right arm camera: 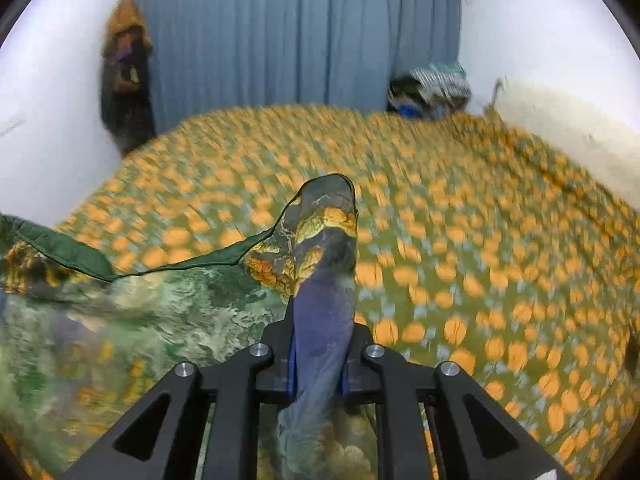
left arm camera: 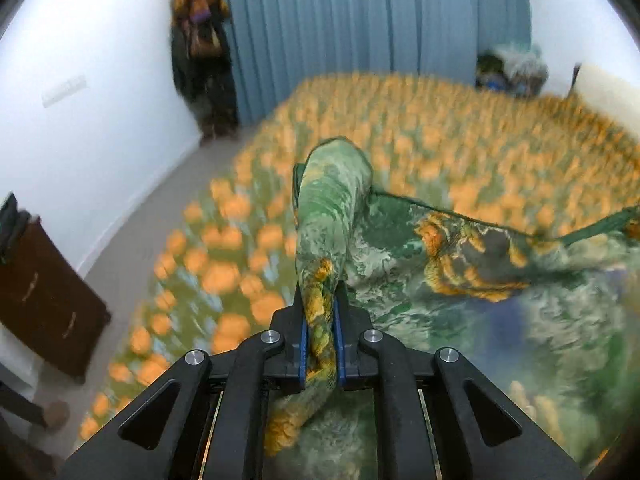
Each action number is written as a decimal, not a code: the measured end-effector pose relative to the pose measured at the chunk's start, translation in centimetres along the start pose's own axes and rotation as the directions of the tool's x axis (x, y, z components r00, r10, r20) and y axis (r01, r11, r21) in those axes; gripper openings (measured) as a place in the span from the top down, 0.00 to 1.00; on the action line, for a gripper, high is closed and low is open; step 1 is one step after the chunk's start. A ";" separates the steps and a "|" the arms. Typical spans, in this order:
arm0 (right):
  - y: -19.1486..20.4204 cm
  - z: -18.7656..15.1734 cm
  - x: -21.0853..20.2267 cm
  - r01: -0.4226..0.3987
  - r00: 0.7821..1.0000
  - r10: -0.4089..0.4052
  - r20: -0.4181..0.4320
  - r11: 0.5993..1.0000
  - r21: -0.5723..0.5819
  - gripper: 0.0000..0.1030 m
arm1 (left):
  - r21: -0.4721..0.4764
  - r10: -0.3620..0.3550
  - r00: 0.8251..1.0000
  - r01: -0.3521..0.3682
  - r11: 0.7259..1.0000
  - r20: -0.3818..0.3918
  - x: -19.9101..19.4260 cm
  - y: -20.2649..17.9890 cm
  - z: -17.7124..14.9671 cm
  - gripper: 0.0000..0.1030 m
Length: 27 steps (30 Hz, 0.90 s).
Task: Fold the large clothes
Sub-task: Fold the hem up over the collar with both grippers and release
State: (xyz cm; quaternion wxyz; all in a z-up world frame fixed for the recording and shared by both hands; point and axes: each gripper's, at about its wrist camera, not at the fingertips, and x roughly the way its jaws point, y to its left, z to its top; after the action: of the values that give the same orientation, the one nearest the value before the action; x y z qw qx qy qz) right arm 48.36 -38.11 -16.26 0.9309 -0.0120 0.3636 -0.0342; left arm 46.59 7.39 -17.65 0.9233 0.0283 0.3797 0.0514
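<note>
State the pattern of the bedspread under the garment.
Olive bedspread with orange blobs; clearest in right wrist view.

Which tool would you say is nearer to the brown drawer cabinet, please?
Left. The left tool, clamped on the green printed cloth, has the brown cabinet close at its left; the right tool view shows no cabinet.

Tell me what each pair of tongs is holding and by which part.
Both grip the same green printed garment: the left tongs pinch a bunched edge fold, the right tongs pinch another bunched fold along its dark hemmed edge.
</note>
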 end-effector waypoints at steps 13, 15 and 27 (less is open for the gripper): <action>-2.6 -8.0 7.0 -0.100 0.992 0.110 -0.056 0.983 0.154 0.82 | -0.069 -0.061 0.998 0.059 0.996 -0.027 5.3 0.8 -7.0 0.75; -2.2 -8.2 7.2 -0.104 0.992 0.112 -0.049 0.983 0.153 0.82 | -0.082 -0.076 0.997 0.074 0.994 -0.021 5.4 0.9 -7.3 0.75; -2.5 -8.5 8.0 -0.146 0.988 0.153 -0.028 0.972 0.184 0.82 | -0.097 -0.099 0.995 0.096 0.991 -0.028 6.2 0.8 -7.0 0.75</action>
State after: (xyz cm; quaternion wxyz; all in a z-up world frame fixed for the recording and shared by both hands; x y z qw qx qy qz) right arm 48.35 -41.13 -27.83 0.9202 0.1008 0.3783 0.0028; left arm 45.99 9.02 -26.89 0.9187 -0.0353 0.3926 0.0248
